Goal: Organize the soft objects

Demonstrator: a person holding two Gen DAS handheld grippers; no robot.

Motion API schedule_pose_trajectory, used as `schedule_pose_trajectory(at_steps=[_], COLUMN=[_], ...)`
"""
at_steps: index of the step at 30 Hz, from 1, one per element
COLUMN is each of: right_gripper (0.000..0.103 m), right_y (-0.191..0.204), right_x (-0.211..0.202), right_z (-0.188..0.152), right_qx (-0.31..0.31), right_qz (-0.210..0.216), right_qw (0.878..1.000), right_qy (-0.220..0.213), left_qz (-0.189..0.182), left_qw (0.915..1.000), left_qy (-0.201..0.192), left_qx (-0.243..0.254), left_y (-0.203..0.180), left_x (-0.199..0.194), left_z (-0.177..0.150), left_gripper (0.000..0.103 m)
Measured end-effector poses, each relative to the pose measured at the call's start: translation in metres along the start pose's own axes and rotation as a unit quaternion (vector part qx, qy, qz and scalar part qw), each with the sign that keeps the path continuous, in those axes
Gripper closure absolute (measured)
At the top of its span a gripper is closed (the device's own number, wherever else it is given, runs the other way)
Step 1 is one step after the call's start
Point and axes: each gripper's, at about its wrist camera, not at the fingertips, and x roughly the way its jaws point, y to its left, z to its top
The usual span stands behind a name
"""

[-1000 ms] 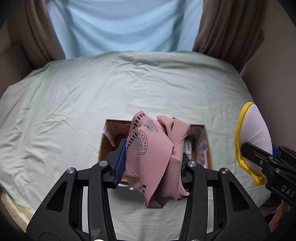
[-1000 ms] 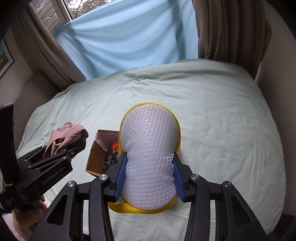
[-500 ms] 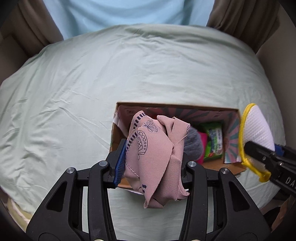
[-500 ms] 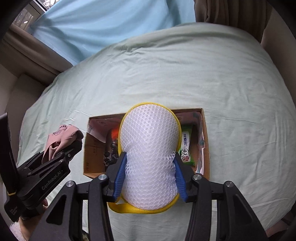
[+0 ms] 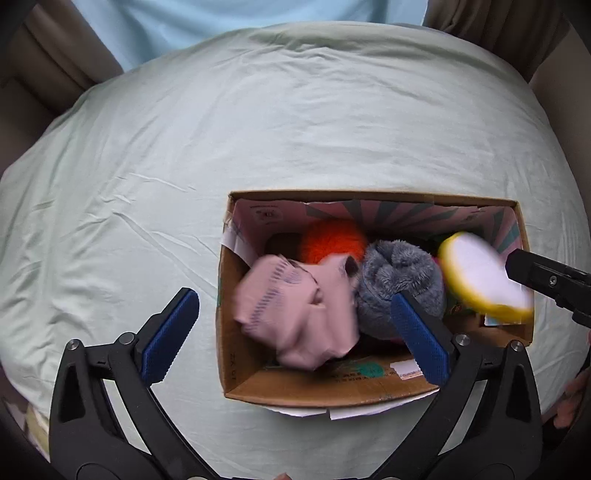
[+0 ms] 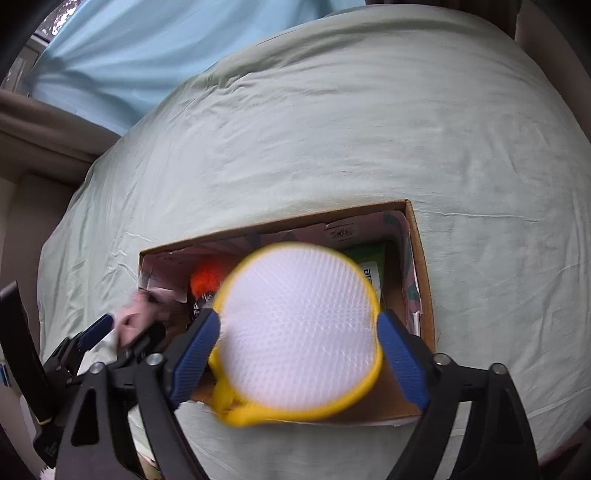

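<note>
An open cardboard box (image 5: 236, 354) (image 6: 421, 258) sits on the bed. My left gripper (image 5: 291, 332) is open over its left half; the pink patterned cloth (image 5: 299, 314) is blurred between the fingers, falling into the box, and also shows in the right wrist view (image 6: 140, 314). My right gripper (image 6: 299, 350) is open above the box; the white mesh pad with a yellow rim (image 6: 299, 332) (image 5: 484, 280) is blurred between the spread fingers, free of them. Inside lie an orange fluffy thing (image 5: 332, 240), a grey plush (image 5: 399, 280) and a green packet (image 6: 373, 266).
The pale green bedsheet (image 5: 258, 129) spreads around the box. A light blue curtain (image 6: 166, 48) and brown drapes (image 5: 498, 33) hang behind the bed. The bed edge drops off on the right.
Both grippers moved down over the box and opened. The pink cloth and the mesh pad left the fingers and are dropping into the box.
</note>
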Motion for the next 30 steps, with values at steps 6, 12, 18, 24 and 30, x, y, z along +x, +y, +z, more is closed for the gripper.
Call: schedule_pose_trajectory(at_steps=[6,12,18,24,30], right_gripper=[0.007,0.007,0.007,0.007,0.007], right_y=[-0.001,-0.005,-0.001,0.004,0.017], right_x=[-0.002,-0.009,-0.029,-0.058,-0.114], right_z=[0.004,-0.001,-0.009,-0.021,-0.041], right_qx=[-0.009,0.001,-0.001,-0.009,-0.036], right_qz=[-0.005,-0.008,-0.018,-0.015,-0.013], right_qw=[1.000,1.000,1.000,0.999,0.996], right_qy=[0.004,-0.005,-0.024,-0.040,-0.084], left_qz=[0.006,0.003,0.001,-0.006,-0.026], left_qw=[0.9999,0.9998,0.9996,0.9986,0.9961], left_qy=[0.014,0.009,-0.016,-0.048,-0.071], left_qx=[-0.006,-0.018,-0.024,-0.022,-0.045], left_y=[0.008,0.016,0.017,0.010,0.013], left_x=[-0.002,-0.013,-0.038,-0.078,-0.137], left_z=[-0.008,-0.018,-0.023,-0.028,-0.036], left_gripper=[0.000,0.000,0.000,0.000,0.000])
